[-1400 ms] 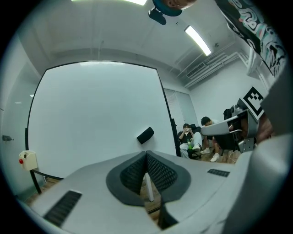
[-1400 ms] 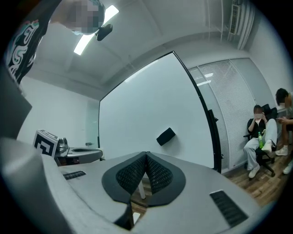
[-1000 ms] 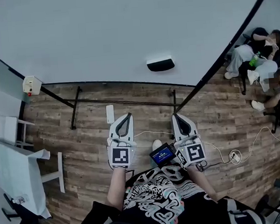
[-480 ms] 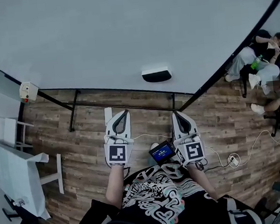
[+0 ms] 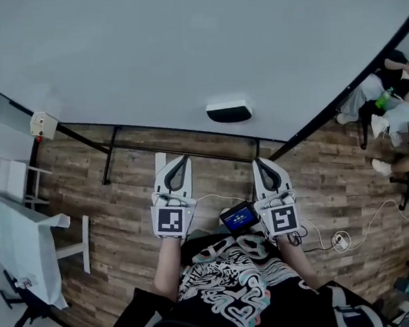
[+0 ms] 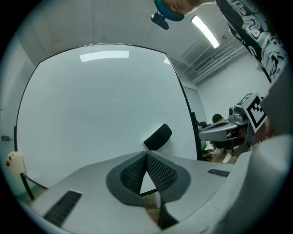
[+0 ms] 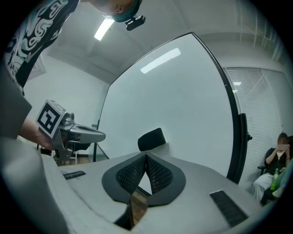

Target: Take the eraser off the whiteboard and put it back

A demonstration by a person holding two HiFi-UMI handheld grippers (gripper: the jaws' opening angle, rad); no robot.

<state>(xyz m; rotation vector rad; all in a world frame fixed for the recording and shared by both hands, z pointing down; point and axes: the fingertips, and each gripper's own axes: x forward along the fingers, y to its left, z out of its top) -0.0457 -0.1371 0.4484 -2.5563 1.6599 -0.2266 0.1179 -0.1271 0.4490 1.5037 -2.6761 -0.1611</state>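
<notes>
A: Where is the eraser [image 5: 228,111] from our tongs?

B: Ahead of both, stuck on the whiteboard [image 5: 180,47], well apart from the tips. It sits between the lines the two point along, nearer the right tongs [image 5: 258,160]. The left tongs [image 5: 182,159] and the right are both clenched, with nothing between the pads.

A: So what could go wrong?

B: If we arrive with the jaws shut, we judge the tips would shove the eraser along the board or knock it off. We must open first.

A: And how does it lie?

B: Its long axis runs sideways across the board, crosswise to our tongs, with its dark back facing us. Closing along that length could be too wide, so we take it across the short side.
</notes>
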